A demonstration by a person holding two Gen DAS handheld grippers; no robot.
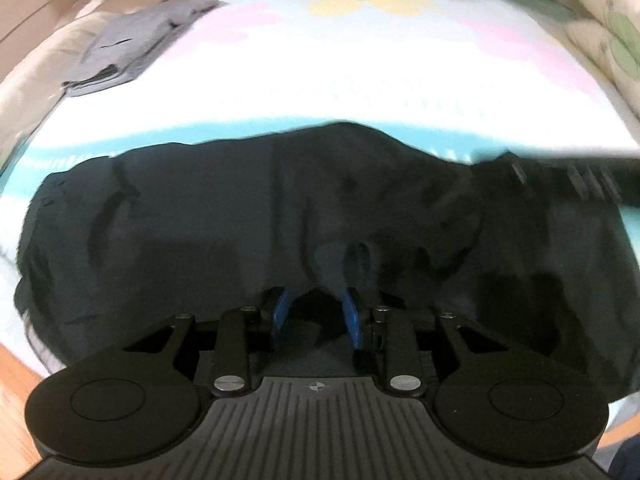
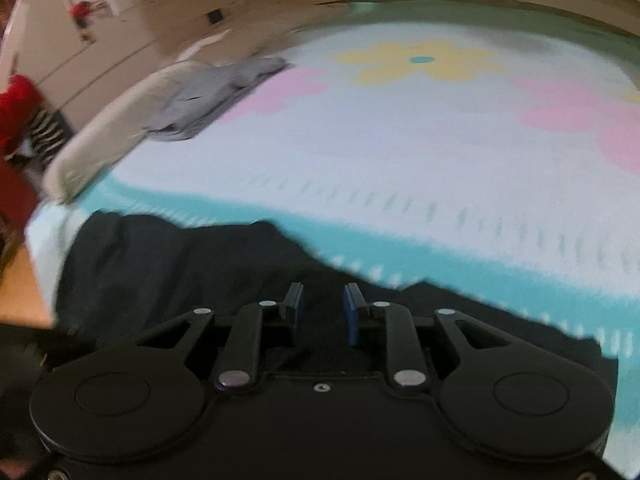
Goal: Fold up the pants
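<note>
The black pants lie crumpled across the near edge of a bed with a white, teal and flower-print blanket. My left gripper is low over the pants, its blue-padded jaws apart with a fold of black fabric bunched between and ahead of them. In the right wrist view the pants spread left and under my right gripper, whose jaws are apart with black fabric between them. Part of the right gripper shows at the right edge of the left wrist view.
A folded grey garment lies at the far left of the bed, also in the right wrist view. A floral pillow is at the far right. Wooden floor lies left of the bed. Red items stand at the left.
</note>
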